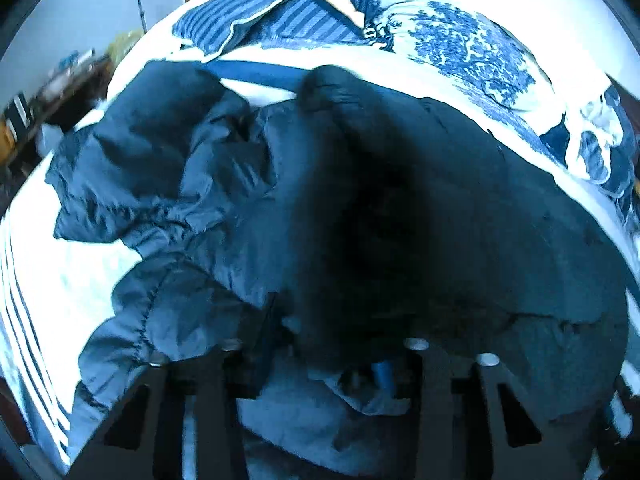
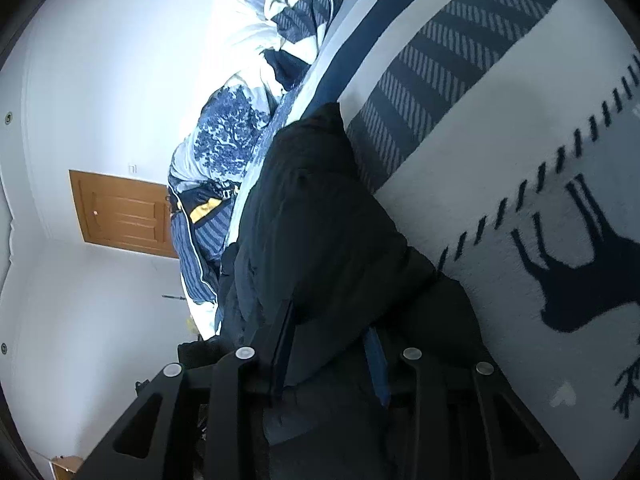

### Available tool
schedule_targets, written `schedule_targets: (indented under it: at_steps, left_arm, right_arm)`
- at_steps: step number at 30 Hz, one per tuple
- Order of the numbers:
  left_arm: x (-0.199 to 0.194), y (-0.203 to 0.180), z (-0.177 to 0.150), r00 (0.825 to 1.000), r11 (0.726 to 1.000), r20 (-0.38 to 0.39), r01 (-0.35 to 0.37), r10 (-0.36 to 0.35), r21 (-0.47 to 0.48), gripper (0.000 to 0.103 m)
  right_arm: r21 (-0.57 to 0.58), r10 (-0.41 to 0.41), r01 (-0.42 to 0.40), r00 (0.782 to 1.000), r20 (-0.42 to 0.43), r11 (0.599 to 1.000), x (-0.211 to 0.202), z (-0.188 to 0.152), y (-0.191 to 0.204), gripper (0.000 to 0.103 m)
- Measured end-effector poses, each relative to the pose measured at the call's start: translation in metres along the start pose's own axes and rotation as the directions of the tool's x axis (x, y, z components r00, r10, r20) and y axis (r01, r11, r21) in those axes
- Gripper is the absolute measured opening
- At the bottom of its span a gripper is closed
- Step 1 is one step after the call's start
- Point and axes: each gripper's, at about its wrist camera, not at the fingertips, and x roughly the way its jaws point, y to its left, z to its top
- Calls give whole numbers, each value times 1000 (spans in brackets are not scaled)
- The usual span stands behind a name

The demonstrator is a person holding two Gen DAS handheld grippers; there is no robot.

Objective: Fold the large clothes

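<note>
While the dark jacket (image 1: 248, 184) lies spread and rumpled across the bed (image 1: 36, 280), you have both claws down on it. Your left gripper (image 1: 324, 356) has a bunch of the jacket's near edge between its fingers, and they look clenched on the cloth, though blur and shadow hide the pads themselves. Your right gripper (image 2: 332, 360), rolled onto its side, has a thick fold of the same jacket (image 2: 320, 216) filling the gap between its fingers, and it appears to be grasping that fold.

As for progress, I judge you are early. The jacket is still a loose heap: one part bunches up on the left of the left wrist view, the body lies wrinkled, and no flat, squared fold shows anywhere. Beyond it the crumpled patterned quilt (image 1: 472, 48) and striped pillow (image 1: 256, 12) sit at the far side of the bed.

What is left, as I read it, is nearly everything: spread the jacket flat, bring the sides in, then fold it over.
</note>
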Motion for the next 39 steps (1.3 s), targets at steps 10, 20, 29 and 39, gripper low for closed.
schedule_targets:
  at_steps: [10,20,29,39]
  left_arm:
    - [-46,2,61,972,989,186,147,-143,-9,6]
    - [11,-5,38,983,986,72,167,-166,-16,6]
    - [32,35,39,998,992,53,40,-34,-117,61]
    - [-25,91,0,993,991,111,-32,47,-129,67]
  right_arm:
    - [-90,24,-18,998,65,996,-11,0,23,4]
    - [-110,-93,100,994,64,989,0,-6,22,4]
    - [-48,-119,121,992,45,991,2,0,5,4]
    - [-41,-144,144,990,2,989,7,-2,4,10]
